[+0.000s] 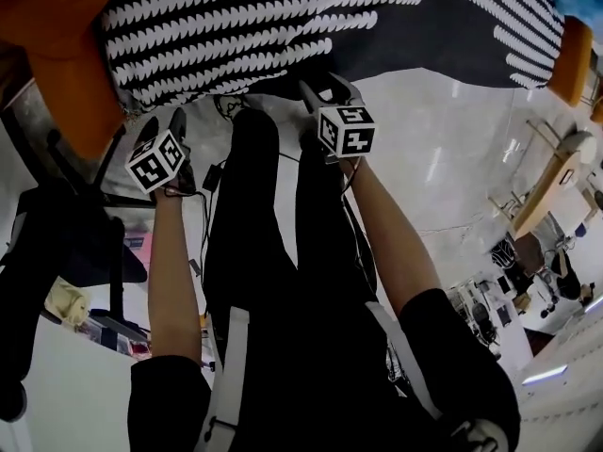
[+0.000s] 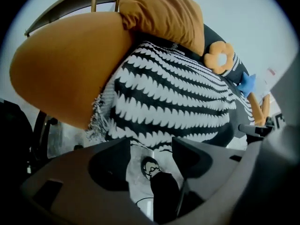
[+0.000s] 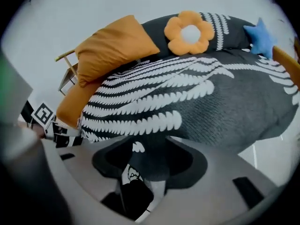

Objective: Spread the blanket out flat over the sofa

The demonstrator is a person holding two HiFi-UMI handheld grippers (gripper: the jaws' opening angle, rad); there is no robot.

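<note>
Orange sofa (image 1: pixel 58 83), rounded armrest on the left side of the head view. The blanket (image 1: pixel 283 17) lies over its seat and reaches up the backrest. It is dark grey knit with rows of white leaf-shaped marks, and its front edge hangs over the seat front. In the left gripper view a pale fringe shows where the blanket (image 2: pixel 173 102) meets the armrest.

On the sofa, along the back:
- orange cushion (image 3: pixel 112 48) at the armrest end, leaning on the backrest
- flower cushion (image 3: pixel 189 32), orange petals with a white centre, lying on the blanket's upper part
- blue star cushion (image 3: pixel 260 36) at the far end

Left tongs (image 1: pixel 166 121): wide apart and holding nothing. They point steeply down, just in front of the blanket's hanging edge near the armrest. Only the floor and the person's black-trousered leg show between them (image 2: pixel 151 146).

Right tongs (image 1: pixel 320 88): also wide apart, at the blanket's front edge further along the seat. A dark fold of the blanket edge with one white mark hangs loose in the gap (image 3: pixel 149 148); the pads do not pinch it.

Markings: each marker cube (image 1: pixel 346 130) carries black-and-white square patterns, which give no readable words.

Pale glossy floor (image 1: pixel 443 158) in front of the sofa.
</note>
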